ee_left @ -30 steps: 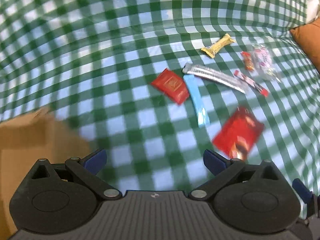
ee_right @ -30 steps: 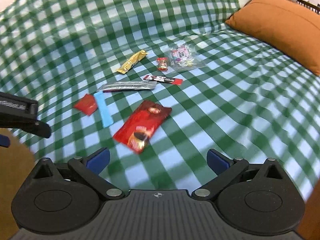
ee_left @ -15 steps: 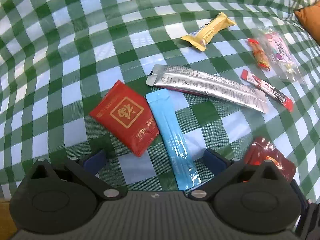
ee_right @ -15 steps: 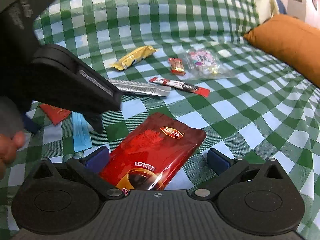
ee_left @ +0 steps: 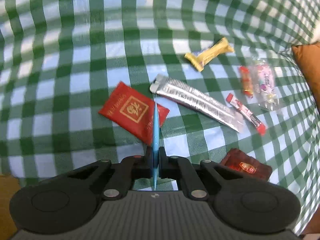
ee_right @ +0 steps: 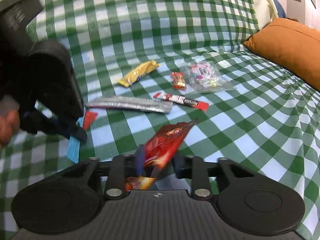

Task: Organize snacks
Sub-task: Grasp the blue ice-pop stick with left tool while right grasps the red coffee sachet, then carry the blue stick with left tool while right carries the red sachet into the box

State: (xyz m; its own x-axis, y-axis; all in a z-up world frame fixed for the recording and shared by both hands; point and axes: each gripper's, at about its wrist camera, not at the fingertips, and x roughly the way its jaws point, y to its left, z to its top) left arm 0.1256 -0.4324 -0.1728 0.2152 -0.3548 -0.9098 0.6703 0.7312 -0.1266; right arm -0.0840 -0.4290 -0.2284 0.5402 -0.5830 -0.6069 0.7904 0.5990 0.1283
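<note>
- Green-and-white checked cloth point(ee_right: 230, 128) covers a soft surface, an orange cushion point(ee_right: 286, 46) at its far right edge; snack packets lie scattered mid-cloth.
- Left gripper point(ee_left: 155, 160): its jaws have just been closing and now pinch a slim blue stick sachet point(ee_left: 155, 128), seen edge-on and standing up between the pads, in front of the flat red square sachet point(ee_left: 130, 108).
- Right gripper point(ee_right: 158, 165): its jaws have just been closing on a large red coffee pouch point(ee_right: 166, 142), which crumples and tilts up between them; motion blur leaves the firmness of the hold unclear.
- Lying loose on the cloth: a long silver sachet point(ee_right: 130, 104), a yellow bar wrapper point(ee_right: 138, 73), a red-and-black stick point(ee_right: 182, 100), a small red candy point(ee_right: 179, 81) and a clear bag of sweets point(ee_right: 204, 76).
- Step in hand, by the look of it: both hands picking up one snack each at once.
- A brown box corner point(ee_left: 6, 206) shows at the lower left of the left view and may be the destination; that cannot be confirmed.
- Next move likely calls for lifting both packets clear without dragging the red sachet along, then carrying them to wherever the snacks are being gathered.
</note>
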